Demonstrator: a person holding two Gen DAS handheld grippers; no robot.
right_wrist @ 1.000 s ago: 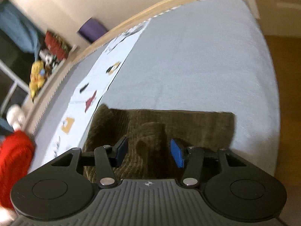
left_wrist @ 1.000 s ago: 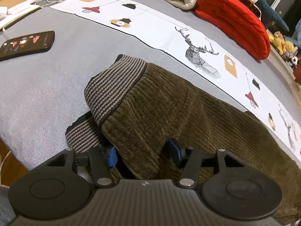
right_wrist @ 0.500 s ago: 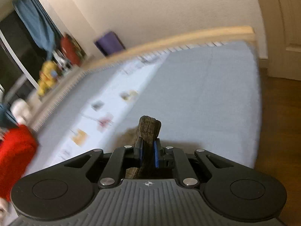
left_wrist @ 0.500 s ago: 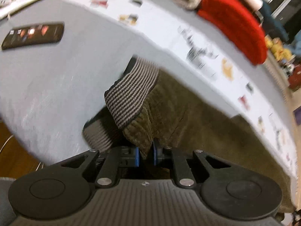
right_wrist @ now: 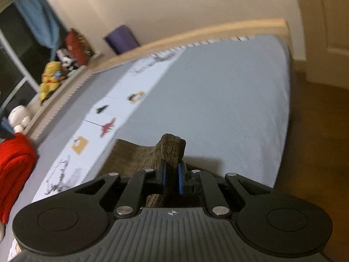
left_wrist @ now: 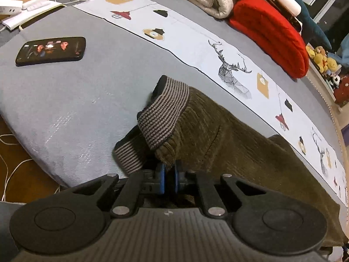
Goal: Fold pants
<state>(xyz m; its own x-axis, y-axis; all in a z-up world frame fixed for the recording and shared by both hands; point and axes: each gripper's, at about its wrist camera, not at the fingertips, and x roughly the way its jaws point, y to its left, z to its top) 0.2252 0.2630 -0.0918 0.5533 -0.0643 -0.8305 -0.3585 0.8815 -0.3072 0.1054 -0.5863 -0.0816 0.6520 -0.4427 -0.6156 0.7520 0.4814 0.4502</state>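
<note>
A second earlier the left tool [left_wrist: 169, 175] gaped around the olive corduroy pants [left_wrist: 229, 152]; it had since clenched on fabric near the striped waistband [left_wrist: 163, 118]. The right tool [right_wrist: 172, 175], also clenched on the pants, had lifted them off the bed [right_wrist: 218, 98] near its front edge. A phone [left_wrist: 51, 50] lay well apart.

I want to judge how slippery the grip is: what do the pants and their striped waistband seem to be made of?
The pants look like olive-brown corduroy: fine raised ribs, matte. The striped waistband looks like stretchy rib knit, grey and black, though the fibre cannot be told.
</note>
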